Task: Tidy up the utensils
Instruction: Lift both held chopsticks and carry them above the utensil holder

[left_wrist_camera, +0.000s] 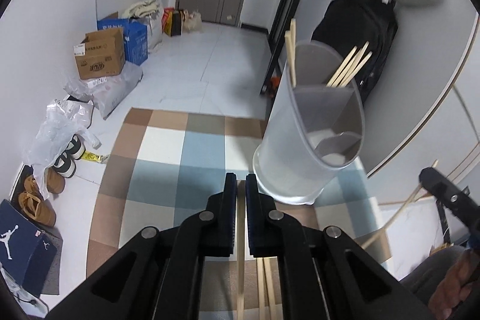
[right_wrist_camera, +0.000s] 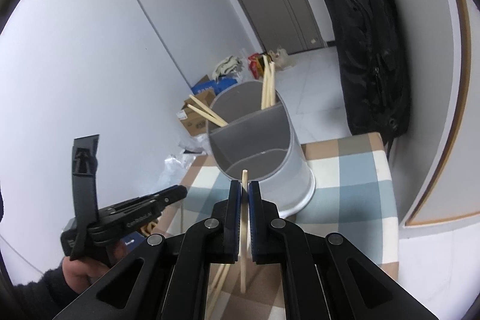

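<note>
My right claw is clamped on one slim pale wooden chopstick, lower centre of frame, tip just short of the holder. Holder: smooth grey cylinder with dividers, on the checked cloth bench, chopsticks fanned in its rear compartments. Left claw nearly closed; can't tell if it grips.

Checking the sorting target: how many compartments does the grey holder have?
3 in the grey holder: the far compartment holds the stowed chopsticks; the middle one and the near one look empty, though their floors are partly hidden.
</note>
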Demonstrator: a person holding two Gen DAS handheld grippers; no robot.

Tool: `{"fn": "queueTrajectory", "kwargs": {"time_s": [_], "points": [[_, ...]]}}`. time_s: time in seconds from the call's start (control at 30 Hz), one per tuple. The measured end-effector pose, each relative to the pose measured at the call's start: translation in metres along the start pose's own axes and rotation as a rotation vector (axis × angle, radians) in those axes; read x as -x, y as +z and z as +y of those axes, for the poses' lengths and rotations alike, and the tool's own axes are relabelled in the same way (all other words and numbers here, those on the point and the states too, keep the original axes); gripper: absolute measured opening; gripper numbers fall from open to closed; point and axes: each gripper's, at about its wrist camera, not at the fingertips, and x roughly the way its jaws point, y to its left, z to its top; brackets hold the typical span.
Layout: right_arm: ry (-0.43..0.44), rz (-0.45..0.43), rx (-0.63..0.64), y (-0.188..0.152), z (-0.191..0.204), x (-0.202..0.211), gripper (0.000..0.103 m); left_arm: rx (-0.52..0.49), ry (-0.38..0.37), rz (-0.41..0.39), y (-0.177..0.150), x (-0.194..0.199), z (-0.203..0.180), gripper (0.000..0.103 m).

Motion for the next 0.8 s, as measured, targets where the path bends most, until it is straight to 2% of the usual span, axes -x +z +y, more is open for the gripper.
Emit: {"fn": "queueTrajectory", "kwargs": {"time_s": [0.4, 0.6, 0.8], "points": [[0.008, -0.044, 0.084, -0.01, 0.029, 0.012, 0.004, -0.058, -0.03, -0.129, -0.001, 0.046, -0.005, 0.002], [0.018, -0.056, 0.111, -0.007, 0.043, 0.014, 0.004, -0.1, -0.049, -0.15, 0.002, 0.057, -0.013, 0.002], [0.023, -0.07, 0.163, 0.012, 0.057, 0.013, 0.004, -0.11, -0.051, -0.156, 0.015, 0.069, -0.02, 0.002]]}}
